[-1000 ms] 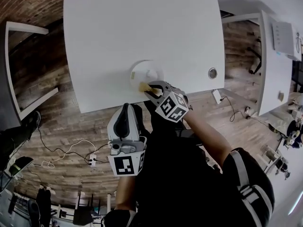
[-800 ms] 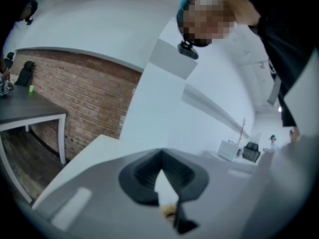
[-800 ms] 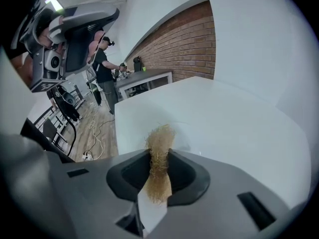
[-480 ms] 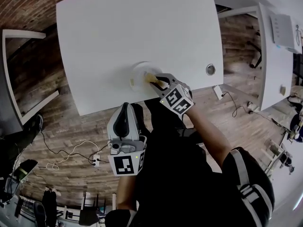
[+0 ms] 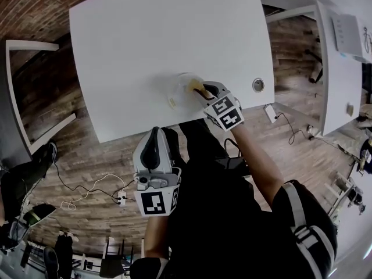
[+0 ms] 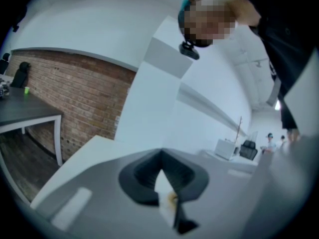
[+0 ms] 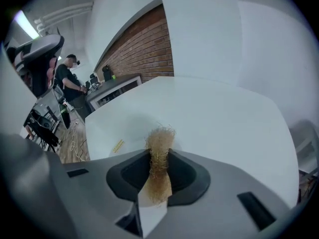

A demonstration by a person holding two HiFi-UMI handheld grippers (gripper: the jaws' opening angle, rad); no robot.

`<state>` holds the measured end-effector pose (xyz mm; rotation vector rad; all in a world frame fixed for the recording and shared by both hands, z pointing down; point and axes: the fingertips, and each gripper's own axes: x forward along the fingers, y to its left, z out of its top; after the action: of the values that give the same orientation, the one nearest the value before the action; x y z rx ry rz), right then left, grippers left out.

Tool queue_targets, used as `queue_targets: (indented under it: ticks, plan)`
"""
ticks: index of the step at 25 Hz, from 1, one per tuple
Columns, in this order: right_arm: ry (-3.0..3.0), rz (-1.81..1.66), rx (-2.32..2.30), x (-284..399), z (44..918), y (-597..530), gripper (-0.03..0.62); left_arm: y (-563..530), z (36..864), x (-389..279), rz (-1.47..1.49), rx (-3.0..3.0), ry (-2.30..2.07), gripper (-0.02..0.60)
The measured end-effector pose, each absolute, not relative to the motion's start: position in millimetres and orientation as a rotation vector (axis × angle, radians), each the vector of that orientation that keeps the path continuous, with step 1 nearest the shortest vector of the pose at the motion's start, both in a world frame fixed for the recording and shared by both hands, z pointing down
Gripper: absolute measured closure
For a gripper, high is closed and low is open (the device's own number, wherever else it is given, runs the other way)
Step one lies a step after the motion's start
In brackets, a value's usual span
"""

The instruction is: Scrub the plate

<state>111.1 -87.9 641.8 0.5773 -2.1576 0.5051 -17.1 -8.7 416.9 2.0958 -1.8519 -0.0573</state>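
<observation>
A white plate (image 5: 181, 90) lies near the front edge of the white table (image 5: 145, 34). My right gripper (image 5: 201, 90) is over the plate's right part, shut on a tan fibrous scrubber (image 5: 196, 86). In the right gripper view the scrubber (image 7: 159, 158) sticks out between the jaws, its tip down on the plate (image 7: 127, 133), which bears a small yellow label. My left gripper (image 5: 154, 137) is held back near my body, off the table. Its jaws stand together with nothing between them (image 6: 162, 166), and it points up at a wall and ceiling.
A round cable grommet (image 5: 254, 85) sits in the table to the right of the plate. A second white table (image 5: 337, 57) stands at the right and a dark table (image 5: 11, 86) at the left. Cables and a power strip (image 5: 119, 198) lie on the wooden floor. A person (image 7: 70, 81) stands far off.
My right gripper has moved the scrubber from the plate's near edge further onto its right part. The left gripper has stayed where it was.
</observation>
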Motion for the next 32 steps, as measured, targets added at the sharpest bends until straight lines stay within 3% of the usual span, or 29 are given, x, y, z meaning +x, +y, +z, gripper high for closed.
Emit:
queue_targets:
  ticks: [18, 32]
  plan:
    - [-2.147, 0.559, 0.844, 154, 611, -140, 0.514, -17, 386, -15, -0.098, 2.176, -1.855, 0.579]
    - [-2.438, 0.430, 1.057, 131, 468, -134, 0.514, -22, 309, -25, -0.230, 2.296, -1.862, 0.578]
